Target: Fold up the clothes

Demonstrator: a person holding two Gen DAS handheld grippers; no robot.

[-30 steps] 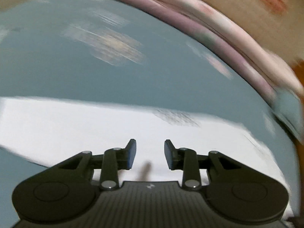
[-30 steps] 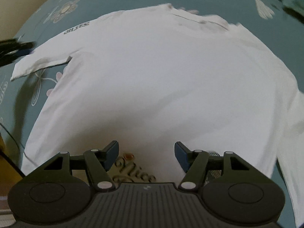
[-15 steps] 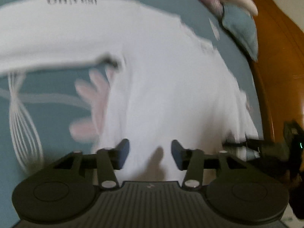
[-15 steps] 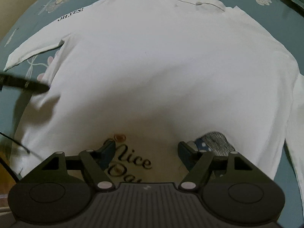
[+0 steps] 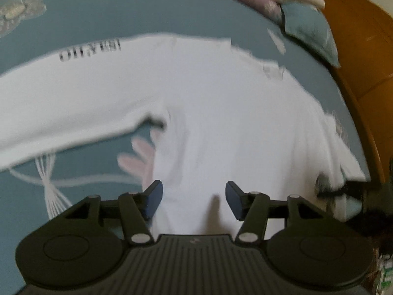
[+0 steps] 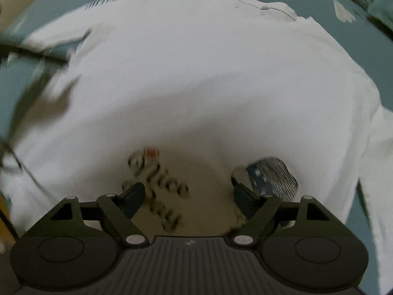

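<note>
**Grippers, 2, both spread over white shirt on bedspread**

Left gripper [image 5: 194, 198]: jaws parted wide, nothing between them; blue pads [image 5: 154, 198] visible on the inner faces. Positioned over the side edge of the shirt body, below the armpit. Picture blurred.

Right gripper [image 6: 188, 196]: jaws likewise parted, empty. Positioned over the lower front of the shirt, above the printed script lettering [image 6: 162, 189]; a grey striped and blue dotted graphic [image 6: 272, 179] lies just beside the right finger.

White long-sleeved shirt [image 5: 233, 123]: 1 item, spread flat and face up on the bedspread, collar at the far end in the right wrist view. 1 sleeve [image 5: 73, 98] extends outward, bearing dark printed letters [image 5: 89, 50], illegible through blur.

Teal bedspread [image 5: 110, 9]: floral pattern, pink and white motifs [image 5: 137, 159] showing beside the shirt.

Pillow [image 5: 309, 29]: teal, at the bed's far corner.

Wooden panel [image 5: 356, 49]: orange-brown, beyond the bed.
</note>
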